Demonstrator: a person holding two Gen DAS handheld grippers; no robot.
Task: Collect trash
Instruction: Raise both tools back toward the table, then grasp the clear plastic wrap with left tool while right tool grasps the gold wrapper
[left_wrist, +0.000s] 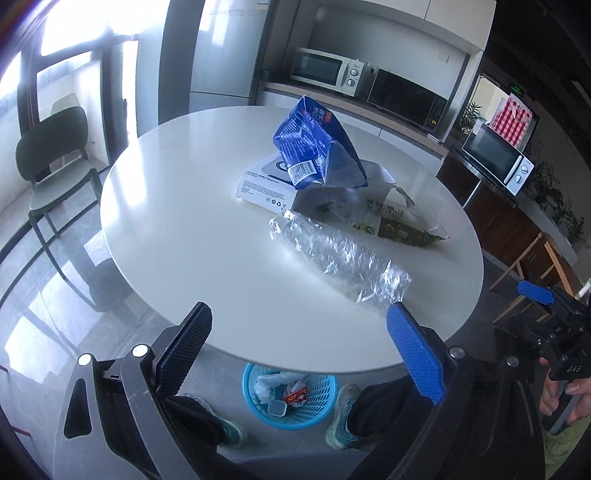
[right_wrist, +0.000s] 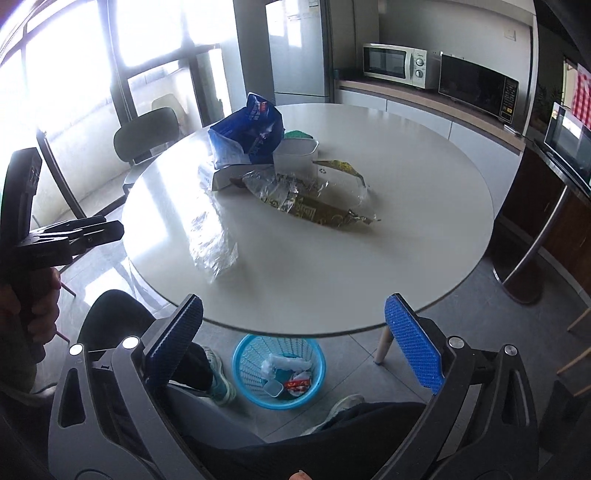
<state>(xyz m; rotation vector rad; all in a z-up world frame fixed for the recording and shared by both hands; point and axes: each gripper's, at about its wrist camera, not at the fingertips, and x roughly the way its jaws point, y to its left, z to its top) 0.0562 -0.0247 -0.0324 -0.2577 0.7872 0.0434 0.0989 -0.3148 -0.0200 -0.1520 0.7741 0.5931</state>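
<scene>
Trash, on the round white table (left_wrist: 192, 229): four pieces, grouped past the table's centre.
- Clear crinkled plastic wrapper (left_wrist: 340, 258), nearest you, lying flat toward 12 o'clock from your left gripper (left_wrist: 299, 350).
- Blue snack bag (left_wrist: 314, 147), standing open-mouthed, leaning on a flat white box (left_wrist: 258, 184).
- Olive-and-gold printed wrapper (right_wrist: 317, 210), flattened, at 1 o'clock from the clear one in the right view.
- White rectangular tub (right_wrist: 295, 158), upright, just beside the blue bag.

Trash, already binned: a blue mesh basket (right_wrist: 279, 365) on the floor under the near table edge, between your two shoes, holds crumpled white paper, a red wrapper and a small white cup.

Grippers: your left gripper's jaws stand wide apart with nothing between the blue pads. Your right gripper (right_wrist: 293, 347) is likewise spread to its widest and carries nothing.

Left view only: your right gripper at 3 o'clock with its hand (left_wrist: 565, 398) on the handle; a third microwave (left_wrist: 498, 162) on a dark counter; a red-checked cloth behind it.

Right view only: your left hand (right_wrist: 33, 306) at 9 o'clock; a green item (right_wrist: 297, 134) behind the tub; a wooden table leg (right_wrist: 382, 347); the olive wrapper's full length.

Both views: two microwaves on the far counter, a dark chair (left_wrist: 51, 147) by the window.
</scene>
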